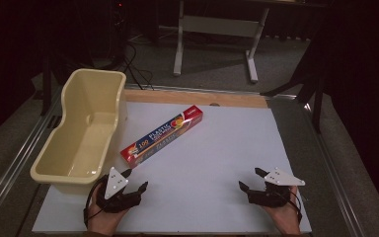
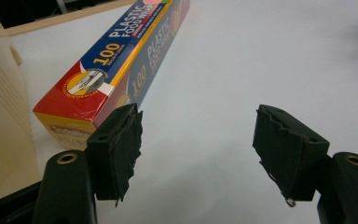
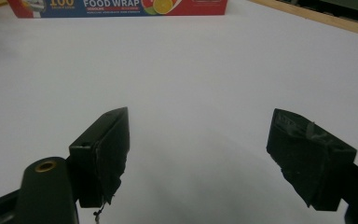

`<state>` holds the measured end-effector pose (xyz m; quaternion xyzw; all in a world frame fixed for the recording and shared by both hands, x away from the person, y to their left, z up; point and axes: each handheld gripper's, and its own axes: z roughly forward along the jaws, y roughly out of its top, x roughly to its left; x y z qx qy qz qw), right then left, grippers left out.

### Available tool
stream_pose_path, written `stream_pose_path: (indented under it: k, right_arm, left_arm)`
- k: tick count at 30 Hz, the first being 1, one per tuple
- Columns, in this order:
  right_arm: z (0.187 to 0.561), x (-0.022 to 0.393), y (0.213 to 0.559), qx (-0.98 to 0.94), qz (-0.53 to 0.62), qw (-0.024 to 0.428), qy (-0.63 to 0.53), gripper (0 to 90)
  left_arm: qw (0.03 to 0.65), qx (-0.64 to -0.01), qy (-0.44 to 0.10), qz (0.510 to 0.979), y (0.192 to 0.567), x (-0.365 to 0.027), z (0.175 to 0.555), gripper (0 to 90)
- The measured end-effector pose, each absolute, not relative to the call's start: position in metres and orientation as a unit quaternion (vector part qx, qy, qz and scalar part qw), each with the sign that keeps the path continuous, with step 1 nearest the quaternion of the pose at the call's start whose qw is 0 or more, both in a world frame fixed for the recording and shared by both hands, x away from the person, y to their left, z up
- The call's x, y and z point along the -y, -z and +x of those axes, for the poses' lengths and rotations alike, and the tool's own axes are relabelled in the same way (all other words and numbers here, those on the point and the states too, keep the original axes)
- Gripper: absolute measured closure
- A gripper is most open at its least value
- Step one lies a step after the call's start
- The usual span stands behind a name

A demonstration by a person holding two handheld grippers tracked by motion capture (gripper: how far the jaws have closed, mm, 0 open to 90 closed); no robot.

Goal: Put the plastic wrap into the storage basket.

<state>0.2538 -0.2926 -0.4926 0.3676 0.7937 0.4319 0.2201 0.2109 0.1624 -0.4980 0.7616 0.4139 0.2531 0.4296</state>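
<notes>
Dark room behind, w/ grey floor, a white metal frame (image 1: 216,29) standing at the back and black cables (image 1: 133,64) trailing on the floor. Up front sat the tabletop (image 1: 217,148), a pale sheet w/ a wooden strip (image 1: 197,97) along its far edge.

Food wrap box (image 1: 162,135) lay flat on the sheet, left of centre, set diagonally: near end toward the person's left, far end pointing up and to the right. Long red/blue carton w/ yellow band, "100" and "PLASTIC FOOD WRAP" printed on it. Just left of it stood a cream plastic tub (image 1: 64,165), long and deep, nothing visible inside; box and tub were close but I couldn't tell whether they touched.

Left claw (image 1: 137,179) was at the near left, held in a hand (image 1: 101,212) coming in from the bottom edge, beside the tub's near corner. Jaws stood wide apart, nothing between the pads. In the left gripper view its left jaw sat just in front of the box's near end, apparently short of contact.

Right claw (image 1: 249,178) was at the near right, well apart from the box, over bare sheet. Jaws spread too, gripping nothing. In the right gripper view the box ran across the top edge, far off.
</notes>
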Motion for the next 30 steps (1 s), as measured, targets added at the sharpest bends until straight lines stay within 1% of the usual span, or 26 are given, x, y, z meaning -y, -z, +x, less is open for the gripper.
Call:
stream_pose_path:
  k: [10,16,19,22,24,27,30]
  right_arm:
    - [0.254,0.293,0.492,-0.789,0.371,0.222,-0.436,20.7]
    - [0.254,0.292,0.493,-0.788,0.375,0.219,-0.437,20.5]
    - [0.254,0.291,0.493,-0.788,0.374,0.219,-0.437,20.3]
    - [0.254,0.291,0.494,-0.788,0.376,0.22,-0.436,20.1]
    - [0.254,0.29,0.494,-0.788,0.377,0.22,-0.434,20.0]
    - [0.254,0.29,0.494,-0.788,0.377,0.219,-0.435,20.0]
    - [0.254,0.292,0.494,-0.787,0.38,0.22,-0.434,20.0]
  left_arm:
    - [0.429,-0.412,-0.259,0.761,0.498,-0.161,0.211,32.3]
    - [0.431,-0.417,-0.254,0.758,0.498,-0.16,0.21,34.9]
    - [0.43,-0.41,-0.255,0.763,0.495,-0.156,0.209,37.1]
    - [0.427,-0.401,-0.267,0.766,0.488,-0.15,0.21,46.3]
    - [0.427,-0.397,-0.265,0.768,0.485,-0.148,0.215,52.3]
    - [0.421,-0.4,-0.274,0.767,0.483,-0.143,0.225,59.1]
    - [0.406,-0.402,-0.292,0.767,0.485,-0.138,0.239,69.8]
